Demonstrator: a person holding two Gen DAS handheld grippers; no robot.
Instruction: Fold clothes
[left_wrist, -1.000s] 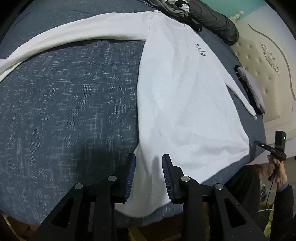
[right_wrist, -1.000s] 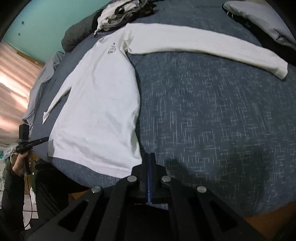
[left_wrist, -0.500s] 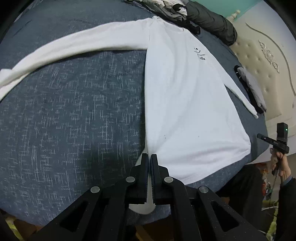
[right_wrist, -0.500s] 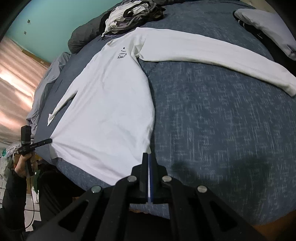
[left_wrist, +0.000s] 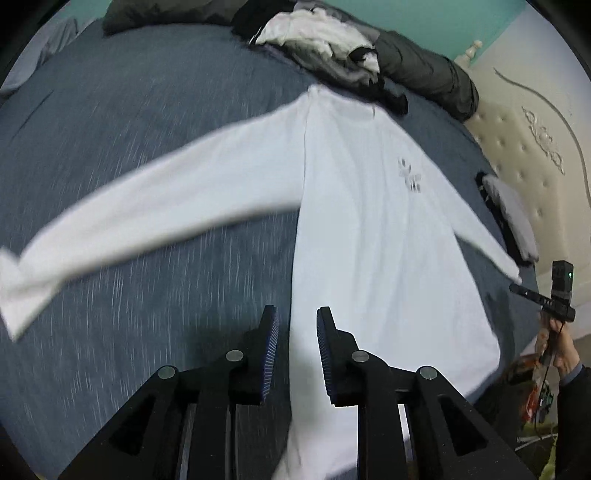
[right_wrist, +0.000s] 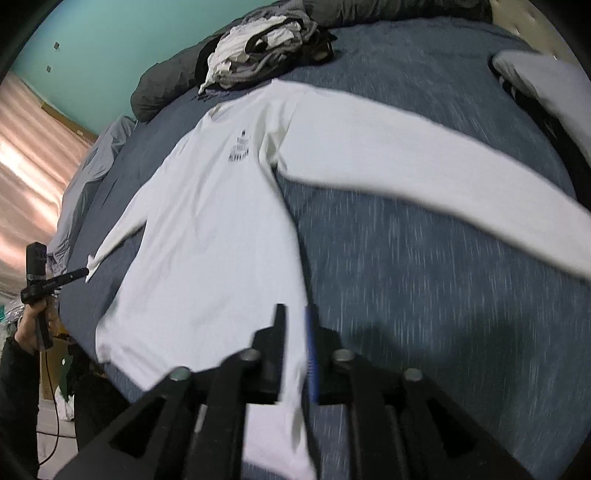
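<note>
A white long-sleeved shirt (left_wrist: 369, 240) (right_wrist: 207, 240) lies flat and face up on the blue bed cover (left_wrist: 129, 332), collar at the far end and both sleeves spread out. My left gripper (left_wrist: 297, 332) hangs over the shirt's left side edge near the hem. Its jaws are opening, and a strip of white cloth shows in the gap with neither pad pressing on it. My right gripper (right_wrist: 295, 339) is over the shirt's right side edge. Its jaws are opening too, with white cloth loose between them. Both views are motion-blurred.
A heap of grey, white and black clothes (left_wrist: 325, 40) (right_wrist: 258, 48) lies beyond the collar. A folded grey garment (left_wrist: 513, 218) (right_wrist: 546, 81) rests by the cream padded headboard (left_wrist: 535, 147). A hand holding a black device (left_wrist: 557, 295) (right_wrist: 37, 273) shows past the bed's edge.
The left gripper shut on the hem's left corner; the right was shut at the right corner. Both moved forward along the shirt, and their jaws have now come apart.
</note>
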